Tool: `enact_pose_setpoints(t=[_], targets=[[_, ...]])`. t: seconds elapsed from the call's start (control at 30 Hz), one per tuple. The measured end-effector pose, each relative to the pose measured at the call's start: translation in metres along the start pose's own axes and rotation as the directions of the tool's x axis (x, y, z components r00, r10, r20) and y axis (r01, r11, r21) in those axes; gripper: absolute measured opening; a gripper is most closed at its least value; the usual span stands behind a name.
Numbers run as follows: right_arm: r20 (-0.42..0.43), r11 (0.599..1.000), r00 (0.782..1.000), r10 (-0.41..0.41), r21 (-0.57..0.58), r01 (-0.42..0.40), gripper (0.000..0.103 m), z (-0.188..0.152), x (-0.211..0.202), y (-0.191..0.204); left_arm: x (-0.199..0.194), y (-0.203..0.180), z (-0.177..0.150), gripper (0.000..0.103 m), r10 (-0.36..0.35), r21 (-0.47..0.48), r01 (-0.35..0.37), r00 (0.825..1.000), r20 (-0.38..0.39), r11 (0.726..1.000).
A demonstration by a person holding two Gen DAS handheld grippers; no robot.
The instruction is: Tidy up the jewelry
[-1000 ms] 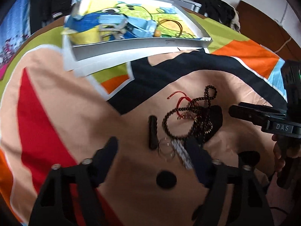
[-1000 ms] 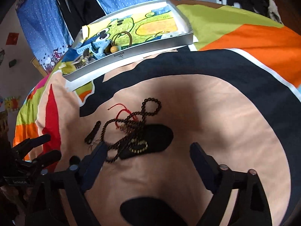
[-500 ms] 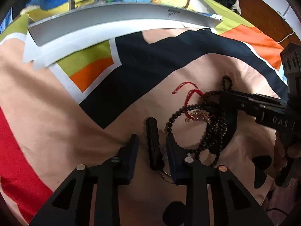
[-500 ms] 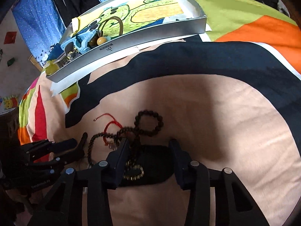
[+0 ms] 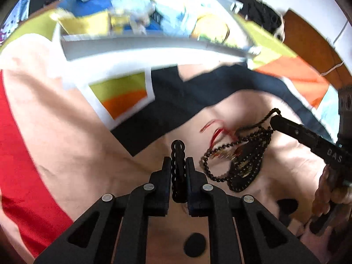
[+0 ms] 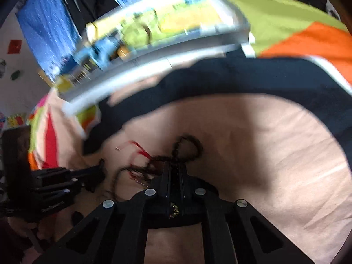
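Note:
My left gripper (image 5: pixel 178 161) is shut on a black beaded bracelet (image 5: pixel 177 151), which sticks out upright between the fingers above the bedspread. To its right lies a tangle of dark bead strands (image 5: pixel 239 156) with a red cord (image 5: pixel 216 131). My right gripper (image 6: pixel 175 166) is shut on a dark bead strand (image 6: pixel 187 142) from that tangle; its loop sticks out past the fingertips. It shows in the left wrist view (image 5: pixel 286 125) at the right. The grey tray (image 5: pixel 136 44) with jewelry and blue items lies farther back, also in the right wrist view (image 6: pixel 154 57).
A colourful bedspread (image 5: pixel 55 118) covers the whole surface. The left gripper shows in the right wrist view (image 6: pixel 88 173) at the lower left. Dark clothes (image 5: pixel 261 15) lie beyond the tray. Both views are blurred by motion.
Both grippers have closed: the left on the black bracelet, the right on a bead strand. The bracelet and part of the tangle have lifted slightly, and both views shifted.

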State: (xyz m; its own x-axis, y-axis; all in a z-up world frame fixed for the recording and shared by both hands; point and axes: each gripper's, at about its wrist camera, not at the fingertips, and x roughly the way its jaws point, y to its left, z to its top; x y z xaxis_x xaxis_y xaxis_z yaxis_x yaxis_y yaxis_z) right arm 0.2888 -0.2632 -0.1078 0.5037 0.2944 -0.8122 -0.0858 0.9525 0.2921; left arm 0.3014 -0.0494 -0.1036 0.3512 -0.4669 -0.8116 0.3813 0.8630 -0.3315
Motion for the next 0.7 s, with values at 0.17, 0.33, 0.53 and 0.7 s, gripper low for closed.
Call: enact_pose_setpoints(t=[0.17,0.33,0.53,0.7], targets=[[0.13,0.998,0.99,0.059,-0.043,-0.053,0.006,0.003,-0.043,0.012,-0.045,-0.006,0.006,0.009,-0.04,-0.016,0.041,0.994,0.106,0.999],[0.231,0.994,0.969,0.084,-0.094,-0.064,0.006,0.012,-0.08,0.029,-0.082,-0.018,0.025,0.009,-0.049,-0.015,0.052,0.982,0.182,0.999],[0.294,0.989,0.95,0.101,-0.137,-0.063,0.006,0.043,-0.107,0.052,-0.099,-0.045,0.073,0.009,-0.005,0.002,0.005,0.965,0.261,1.0],[0.328,0.977,0.939,0.105,-0.211,-0.036,0.006,0.087,-0.127,0.073,-0.105,-0.037,0.12,0.009,0.054,-0.032,-0.045,0.94,0.337,0.998]])
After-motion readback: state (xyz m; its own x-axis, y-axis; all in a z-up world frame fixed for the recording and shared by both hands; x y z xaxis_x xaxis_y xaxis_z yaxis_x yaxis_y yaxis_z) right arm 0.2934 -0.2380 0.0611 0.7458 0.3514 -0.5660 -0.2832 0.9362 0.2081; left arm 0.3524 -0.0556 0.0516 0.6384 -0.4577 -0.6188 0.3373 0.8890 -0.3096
